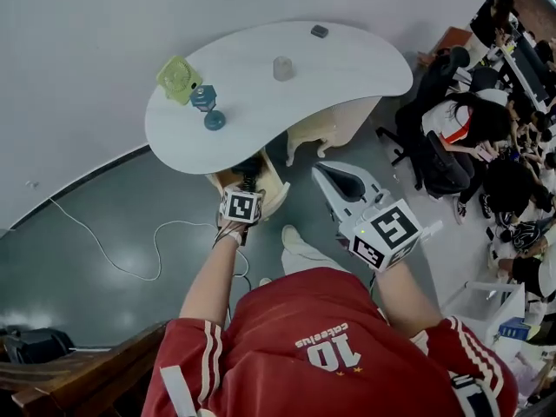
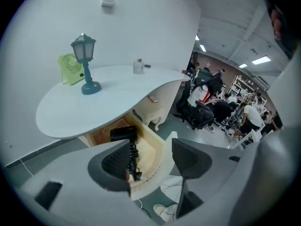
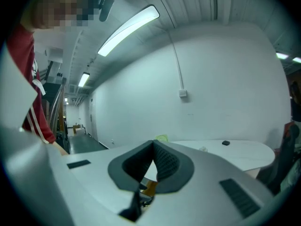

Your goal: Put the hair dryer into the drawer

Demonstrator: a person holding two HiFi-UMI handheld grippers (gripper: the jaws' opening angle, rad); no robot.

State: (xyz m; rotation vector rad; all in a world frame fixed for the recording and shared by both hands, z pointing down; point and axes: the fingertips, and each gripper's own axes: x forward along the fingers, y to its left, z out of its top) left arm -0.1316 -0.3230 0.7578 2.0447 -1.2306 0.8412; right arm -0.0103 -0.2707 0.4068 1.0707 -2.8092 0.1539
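The black hair dryer lies inside the open wooden drawer under the white table, its coiled cord trailing toward the drawer's front. In the head view the hair dryer shows as a dark shape in the drawer. My left gripper hangs just above the drawer front, open, with nothing between its fingers. My right gripper is held to the right of the drawer over the floor. It is shut on nothing in the right gripper view.
On the table stand a green fan, a teal lantern lamp, a small cup and a dark object. A white cable runs over the floor at left. Seated people fill the right side.
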